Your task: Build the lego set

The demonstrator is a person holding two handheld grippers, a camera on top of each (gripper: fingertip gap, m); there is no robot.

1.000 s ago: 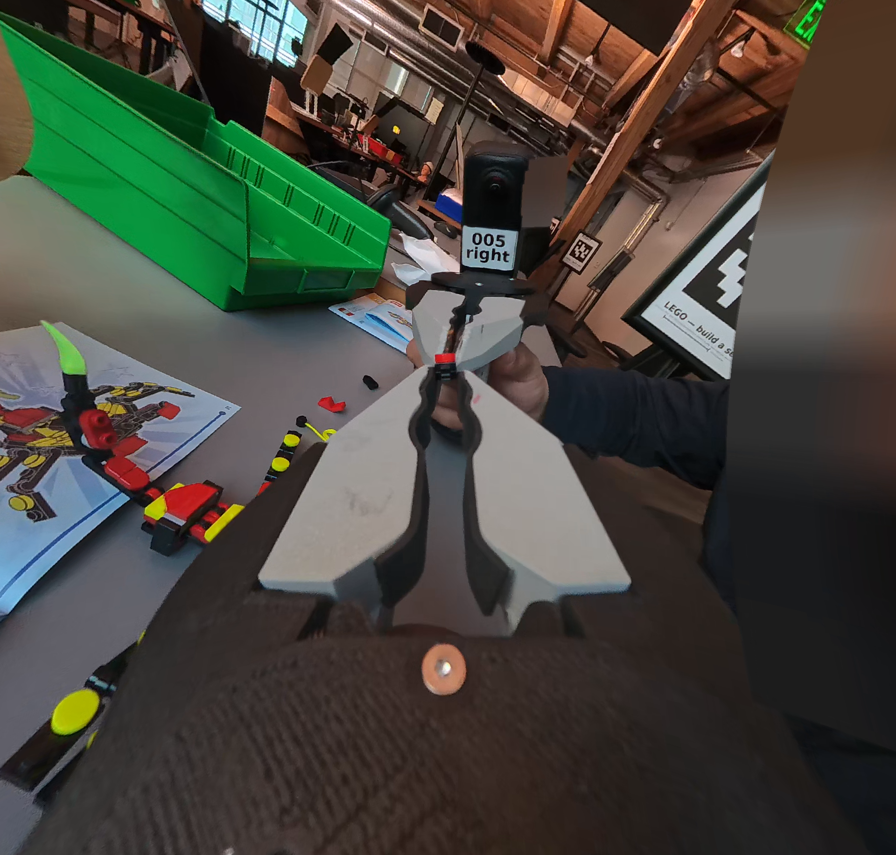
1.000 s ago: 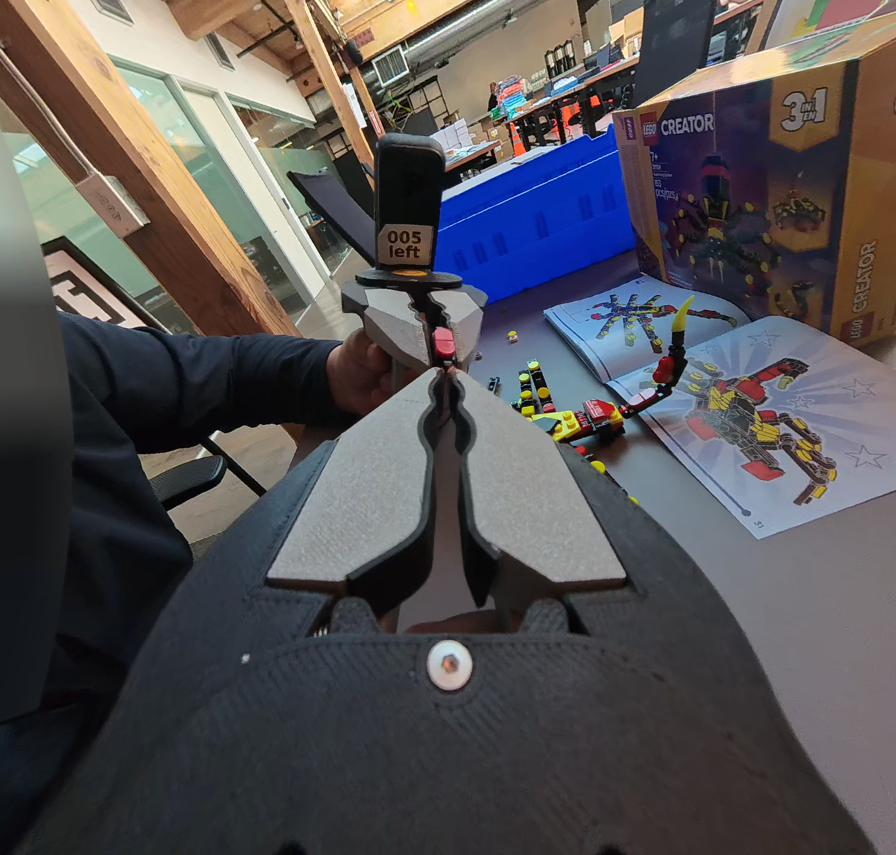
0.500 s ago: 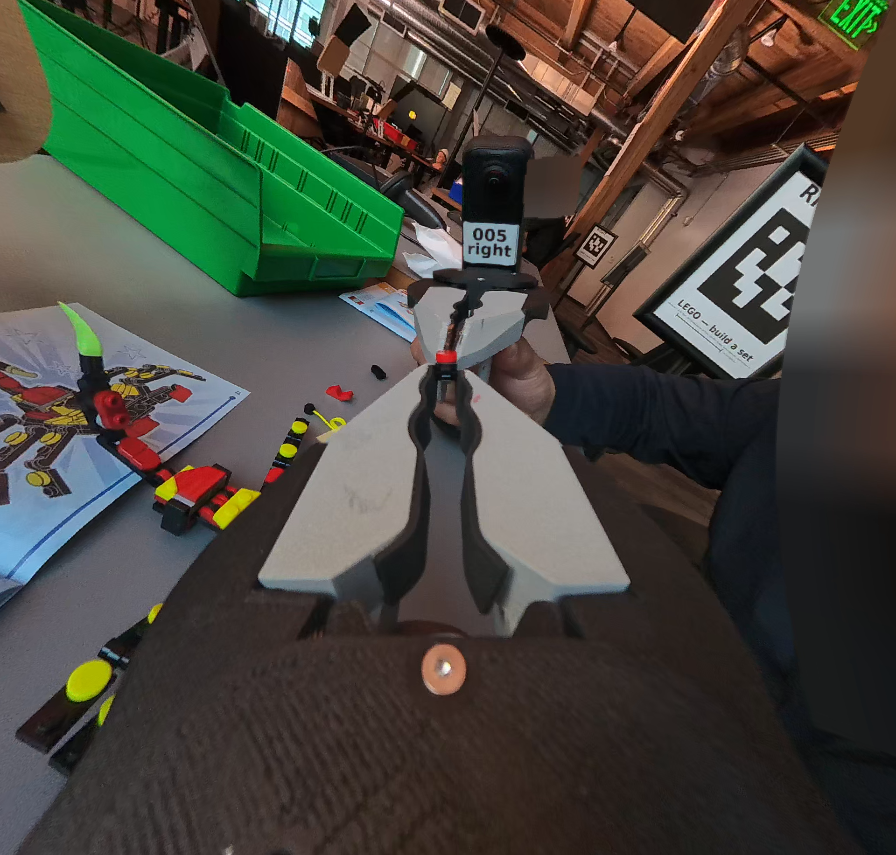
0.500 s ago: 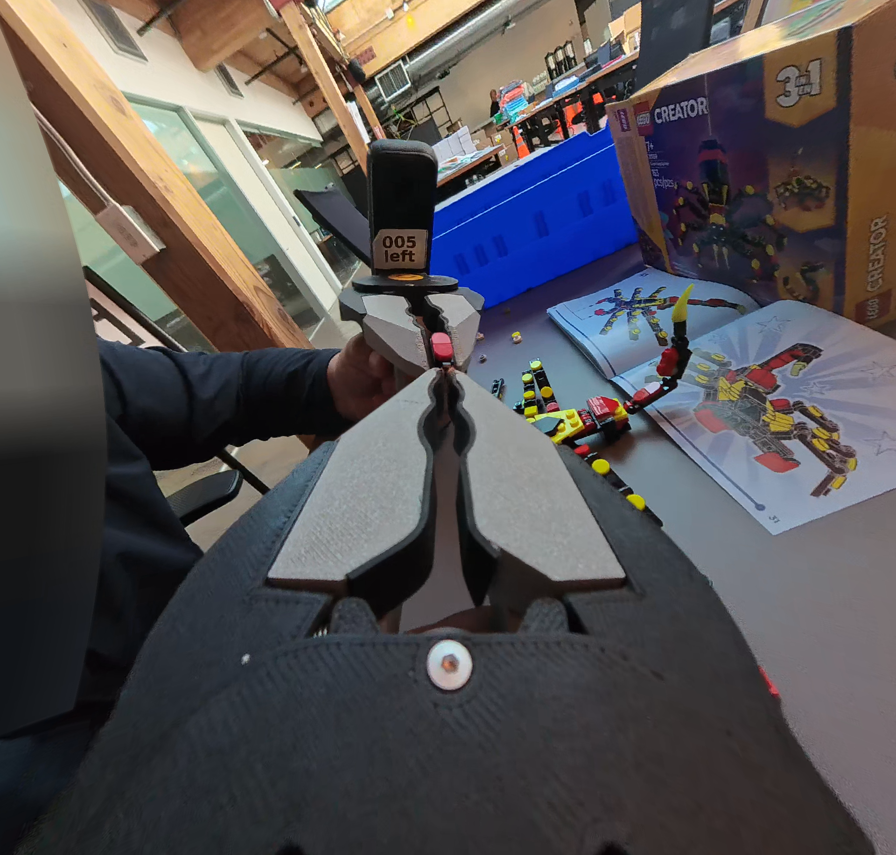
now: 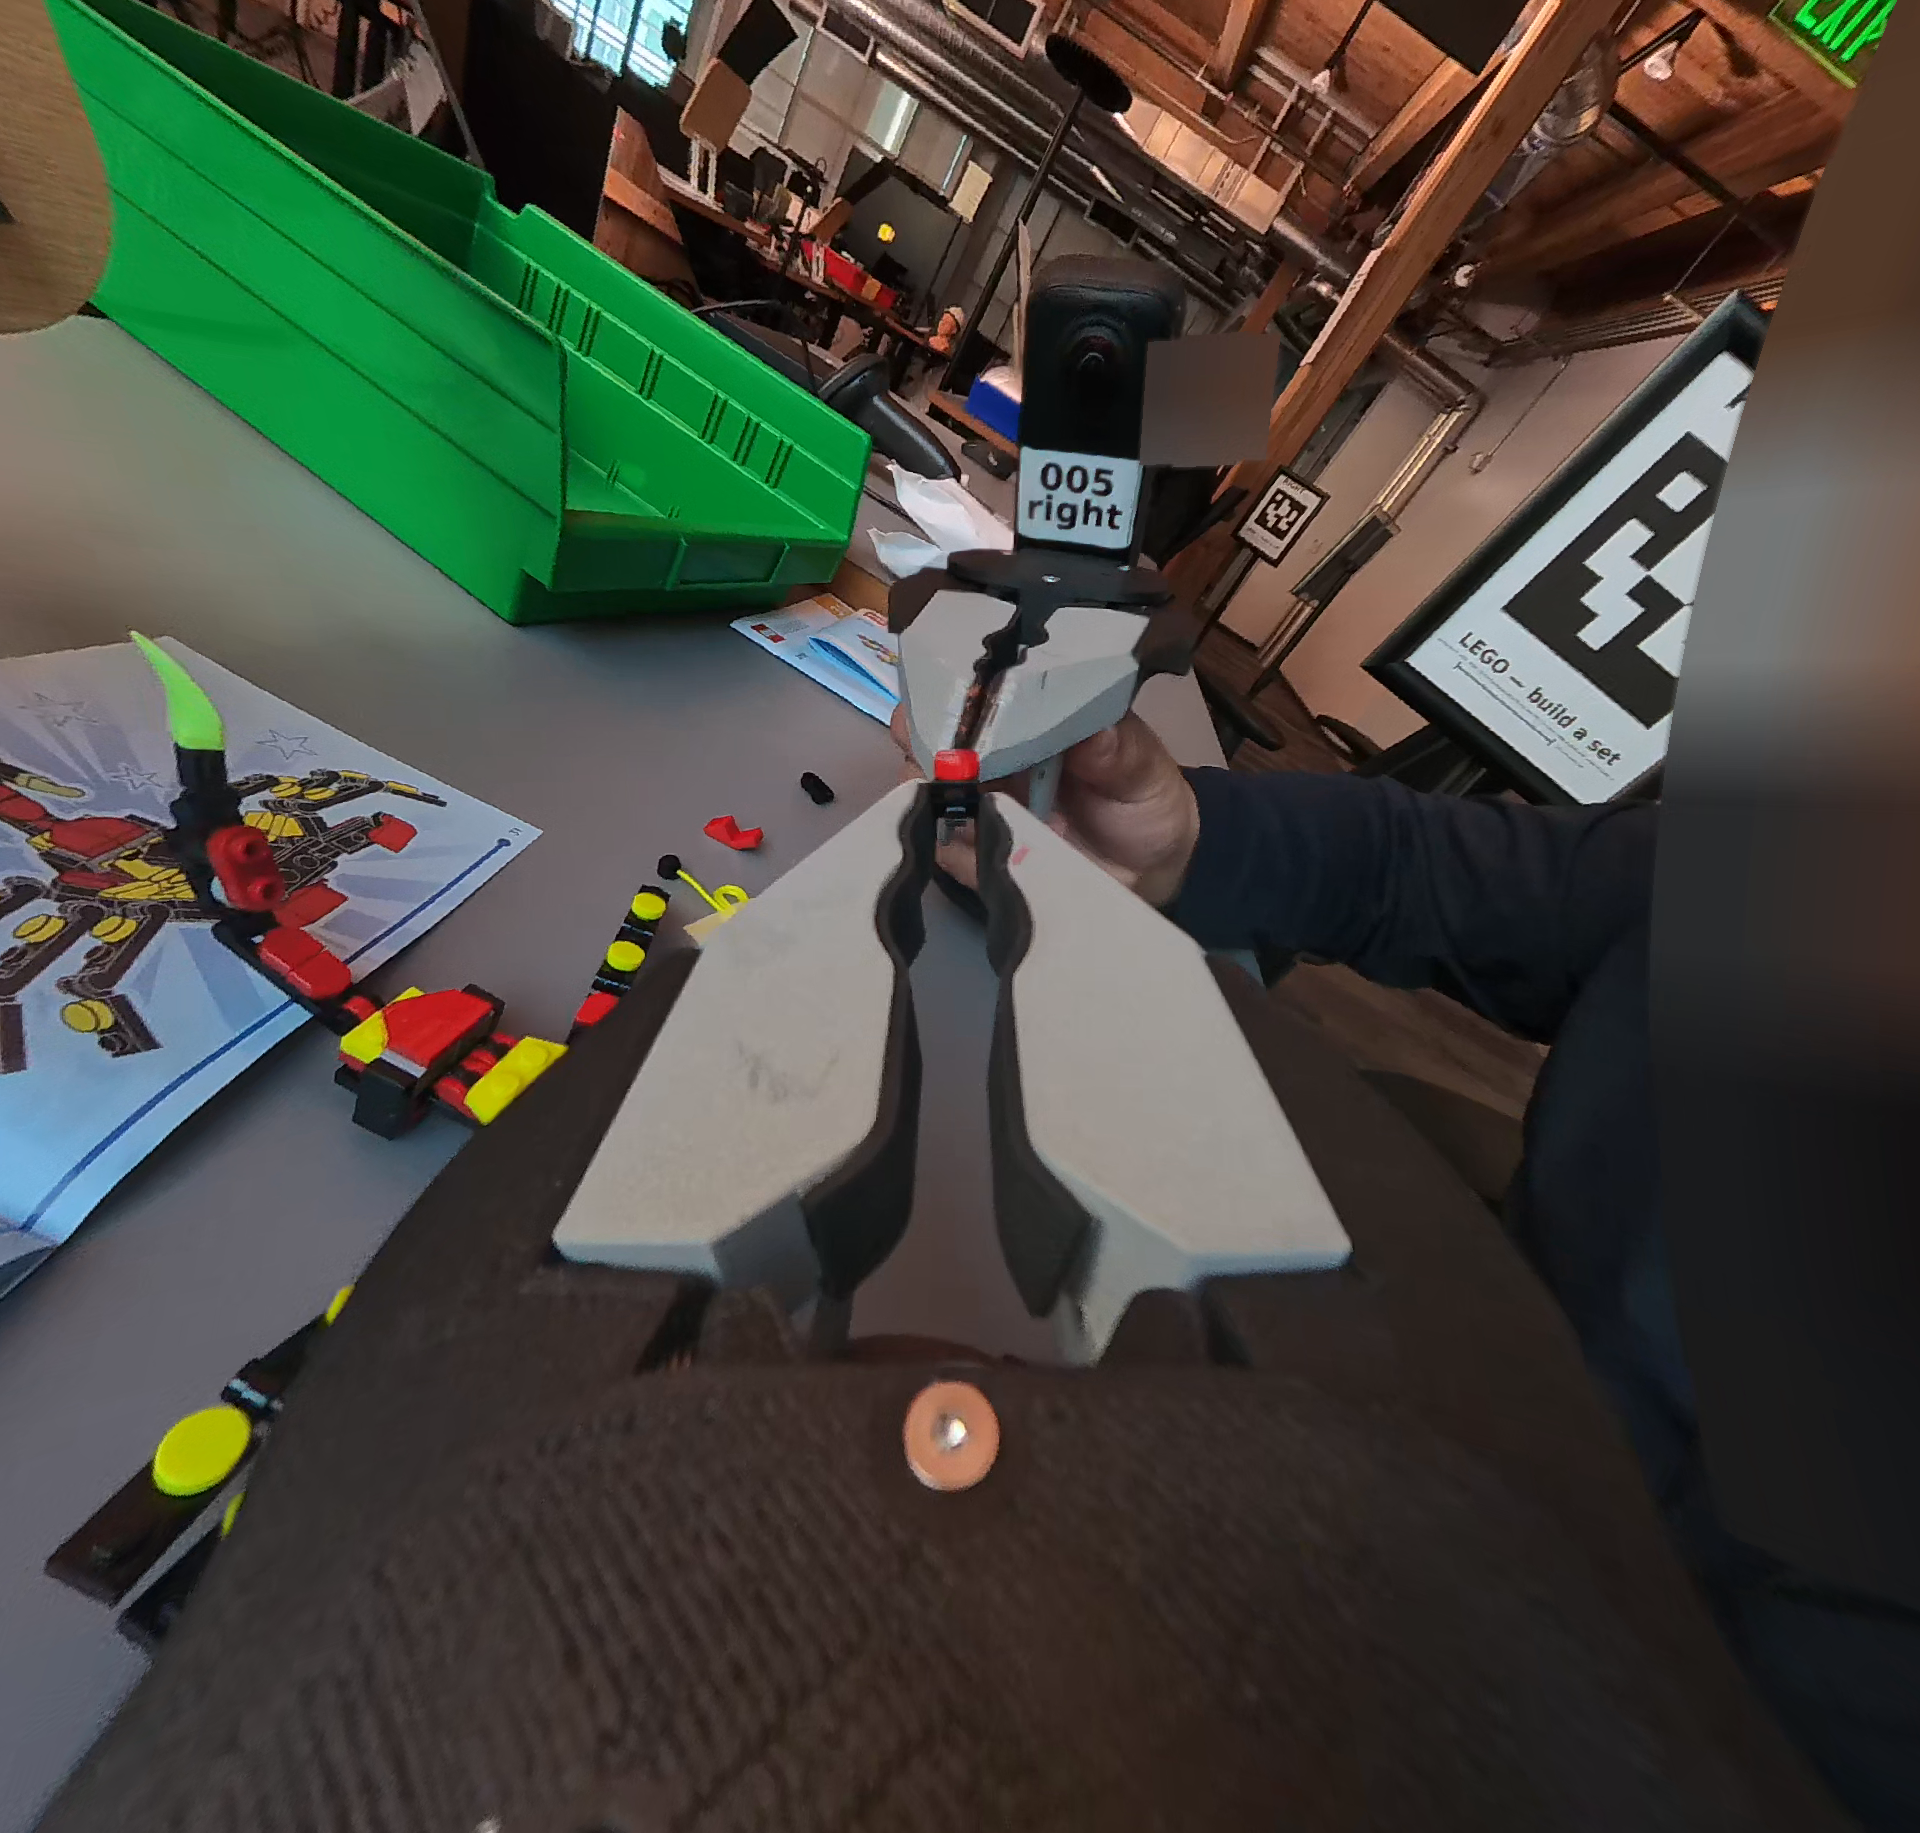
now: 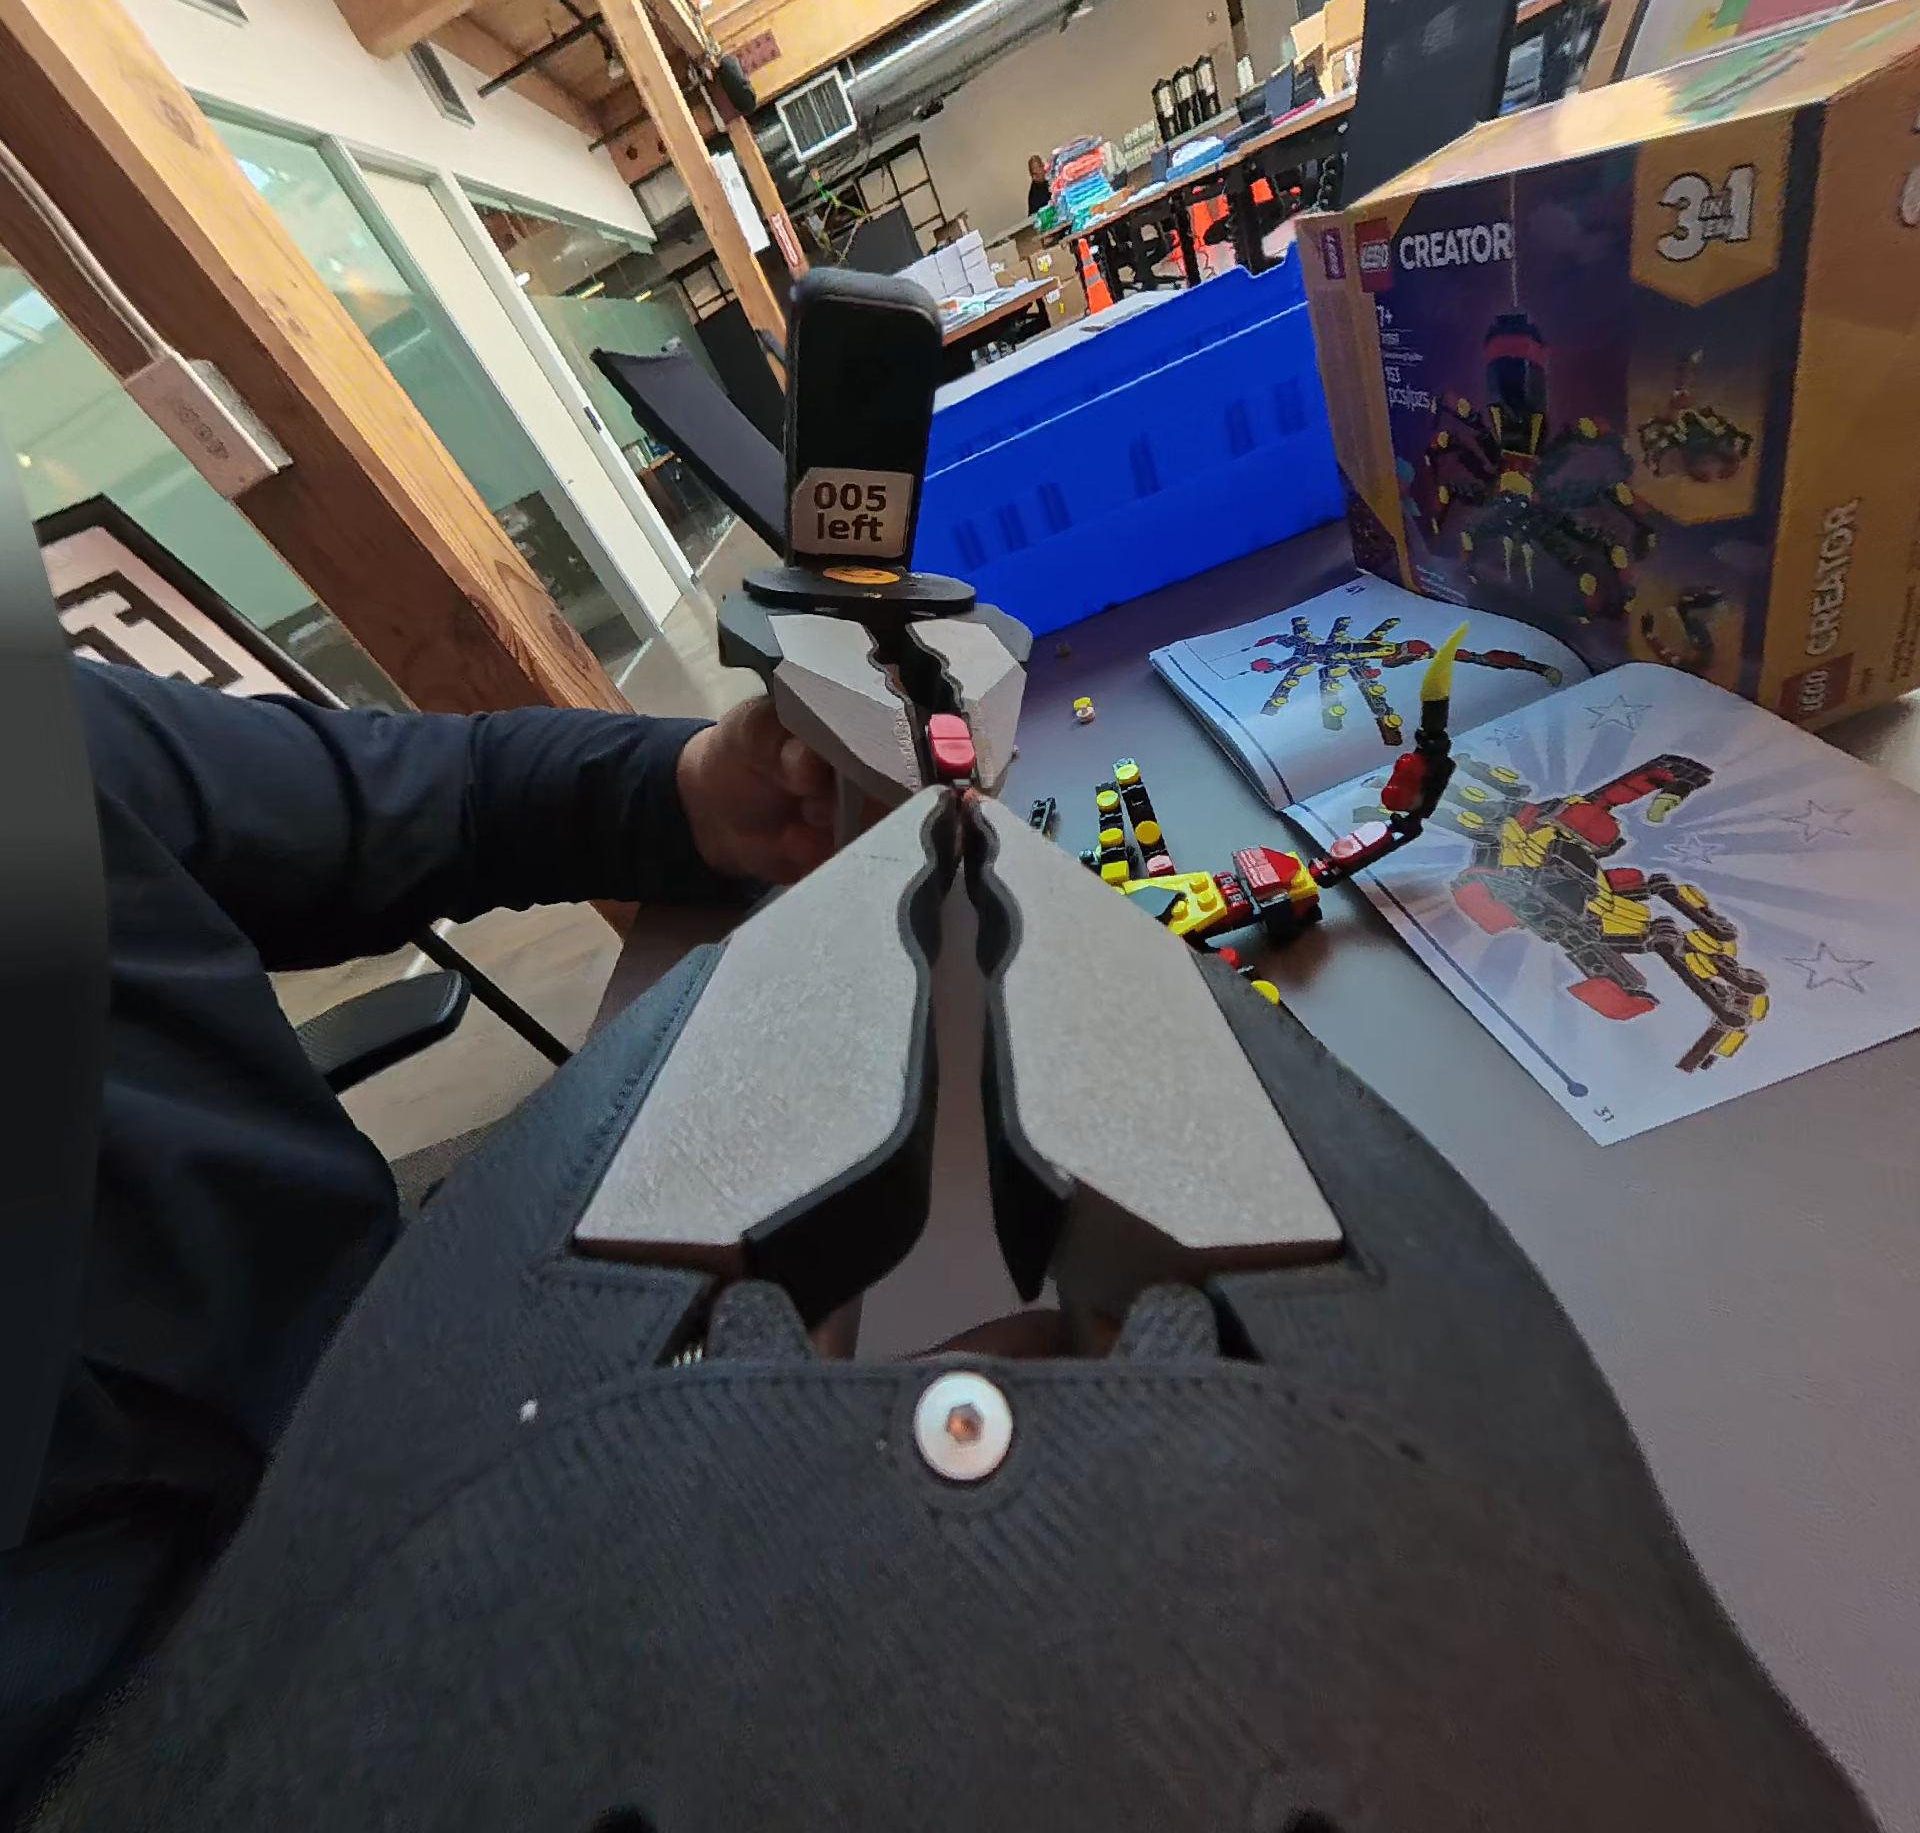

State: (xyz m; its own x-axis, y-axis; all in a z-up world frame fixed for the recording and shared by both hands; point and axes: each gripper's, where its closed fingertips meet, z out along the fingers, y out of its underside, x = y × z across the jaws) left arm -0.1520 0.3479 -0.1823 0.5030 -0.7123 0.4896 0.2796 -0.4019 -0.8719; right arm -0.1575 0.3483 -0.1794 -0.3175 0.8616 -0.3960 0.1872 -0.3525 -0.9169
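Both grippers meet tip to tip above the table's near edge: left gripper (image 5: 951,817) narrowed on a dark piece, right gripper (image 6: 958,807) pinching the red piece (image 5: 955,766) directly ahead, axes aligned

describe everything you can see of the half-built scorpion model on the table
The scorpion model is a partly built, glossy plastic brick assembly in black, red and yellow. Its low, blocky body lies flat on the grey table, partly hidden behind the gripper in each view. A jointed black and red tail curls upward over the open instruction booklet, ending in a translucent yellow-green stinger. Neither gripper touches it; loose pieces lie nearby.
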